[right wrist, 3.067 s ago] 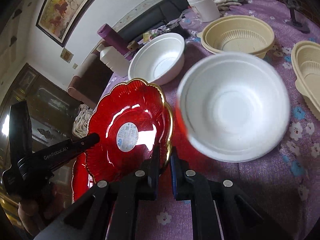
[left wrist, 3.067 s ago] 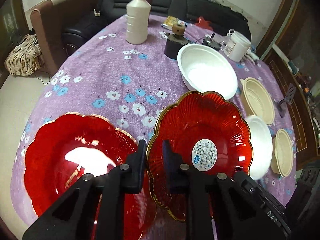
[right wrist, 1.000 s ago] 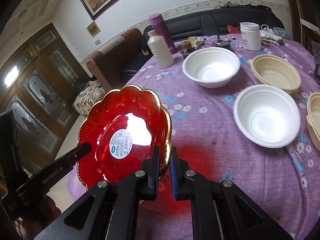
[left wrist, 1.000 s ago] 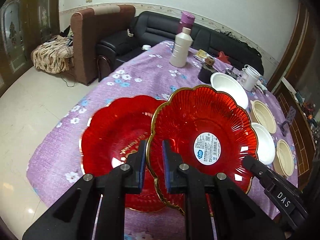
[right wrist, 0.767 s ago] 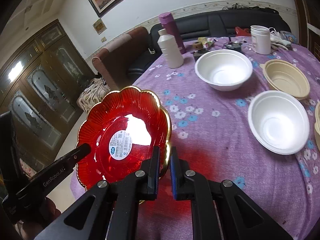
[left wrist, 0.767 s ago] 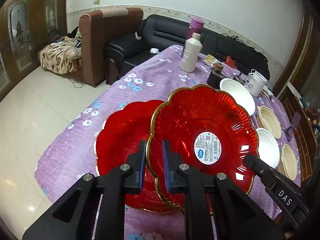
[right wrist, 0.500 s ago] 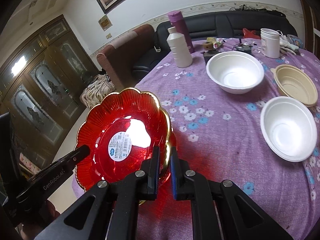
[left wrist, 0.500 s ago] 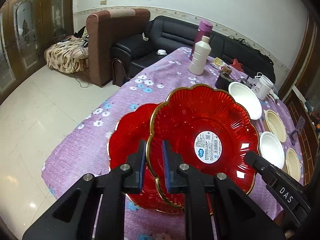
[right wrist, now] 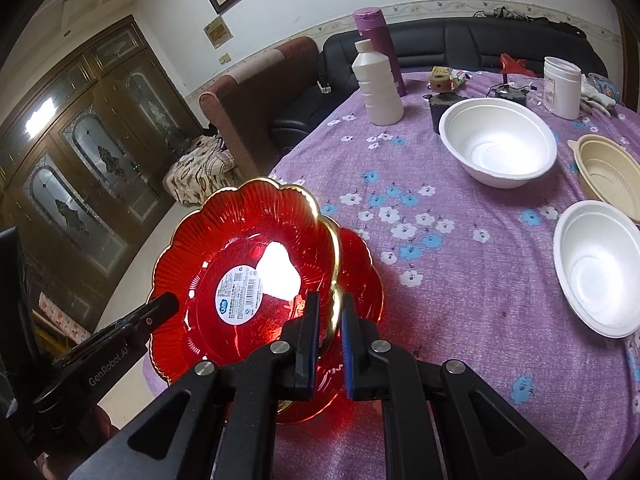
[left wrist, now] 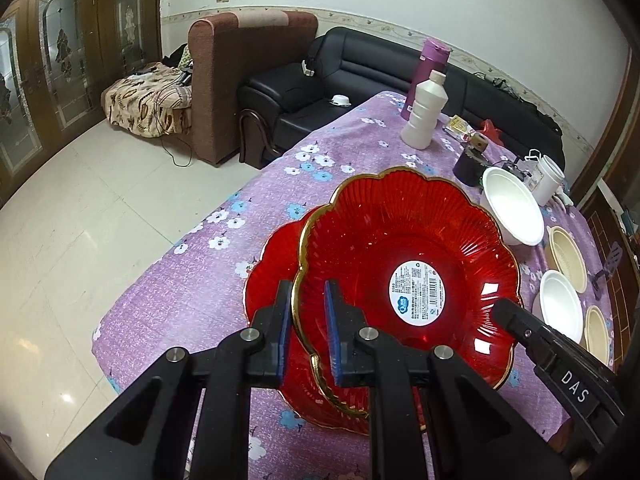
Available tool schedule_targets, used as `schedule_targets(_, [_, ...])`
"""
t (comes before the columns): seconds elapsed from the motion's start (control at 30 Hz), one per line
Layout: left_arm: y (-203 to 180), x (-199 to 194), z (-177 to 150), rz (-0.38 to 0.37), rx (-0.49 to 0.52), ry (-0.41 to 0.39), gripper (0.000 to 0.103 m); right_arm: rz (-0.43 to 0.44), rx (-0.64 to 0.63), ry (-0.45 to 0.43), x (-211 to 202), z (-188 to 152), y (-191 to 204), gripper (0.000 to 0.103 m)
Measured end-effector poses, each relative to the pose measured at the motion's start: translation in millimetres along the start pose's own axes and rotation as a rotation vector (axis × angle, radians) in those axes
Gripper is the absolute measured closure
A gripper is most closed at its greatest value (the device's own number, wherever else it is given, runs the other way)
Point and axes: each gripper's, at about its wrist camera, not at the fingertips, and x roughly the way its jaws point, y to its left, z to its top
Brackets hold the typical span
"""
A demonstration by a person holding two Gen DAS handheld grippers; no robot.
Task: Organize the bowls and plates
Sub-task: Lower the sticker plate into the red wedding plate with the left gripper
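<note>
A red scalloped plate with a gold rim and a white label (left wrist: 408, 248) (right wrist: 240, 252) is held in the air over the table by both grippers. My left gripper (left wrist: 306, 320) is shut on its left rim. My right gripper (right wrist: 326, 320) is shut on its right rim. A second red plate (left wrist: 272, 272) (right wrist: 360, 272) lies on the purple flowered tablecloth under it, mostly covered. Two white bowls (right wrist: 496, 144) (right wrist: 600, 268) and a beige bowl (right wrist: 608, 176) stand to the right.
A white bottle (right wrist: 378, 88), a purple flask (right wrist: 376, 36), a white jar (right wrist: 562, 86) and small clutter stand at the table's far side. Another beige bowl (left wrist: 598, 334) sits at the right edge. The table's near-left edge (left wrist: 168, 256) drops to the tiled floor.
Both grippers have lifted the labelled plate higher and carried it left, so it now hangs almost over the second red plate. The bowls have not moved.
</note>
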Motion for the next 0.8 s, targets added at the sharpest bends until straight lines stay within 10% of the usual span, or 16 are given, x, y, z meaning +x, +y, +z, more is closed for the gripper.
schedule_targets(0.8, [6, 41, -6, 0.042, 0.003, 0.079, 0.089, -0.02, 0.01, 0.08, 47, 0, -6, 0.094])
